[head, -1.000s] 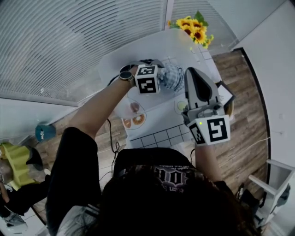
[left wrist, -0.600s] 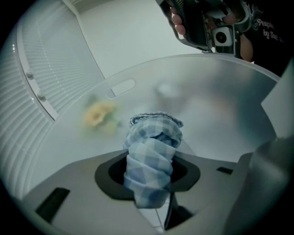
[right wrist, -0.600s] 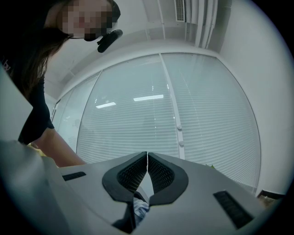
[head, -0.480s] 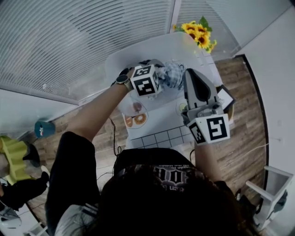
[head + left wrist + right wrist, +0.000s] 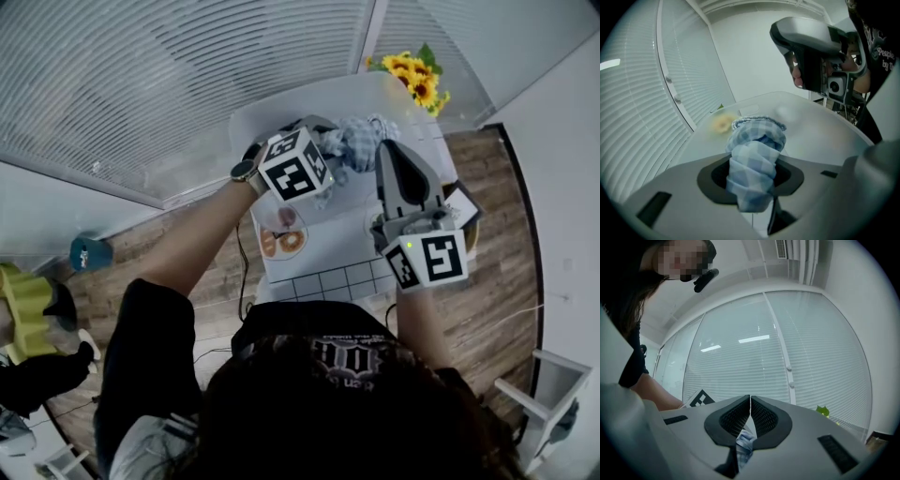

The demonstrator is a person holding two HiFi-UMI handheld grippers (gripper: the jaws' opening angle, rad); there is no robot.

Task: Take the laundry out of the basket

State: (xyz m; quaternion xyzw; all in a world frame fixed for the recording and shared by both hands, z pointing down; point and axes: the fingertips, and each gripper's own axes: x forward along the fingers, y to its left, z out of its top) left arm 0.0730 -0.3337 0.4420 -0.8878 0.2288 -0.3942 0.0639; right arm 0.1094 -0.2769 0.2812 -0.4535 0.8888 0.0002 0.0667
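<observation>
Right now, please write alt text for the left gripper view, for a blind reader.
The left gripper clamps a bunched blue checked cloth between its jaws, above a white table. Window blinds fill the left side; the right gripper hangs at upper right.

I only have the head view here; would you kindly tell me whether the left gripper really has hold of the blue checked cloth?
Observer: Yes. The left gripper view shows the left gripper clamped on the blue checked cloth, which stands bunched between its jaws.
Operator: Thank you. And the right gripper?
Observer: The right gripper view shows its jaws shut tip to tip, with a strip of the same cloth apparently caught low between them.
</observation>
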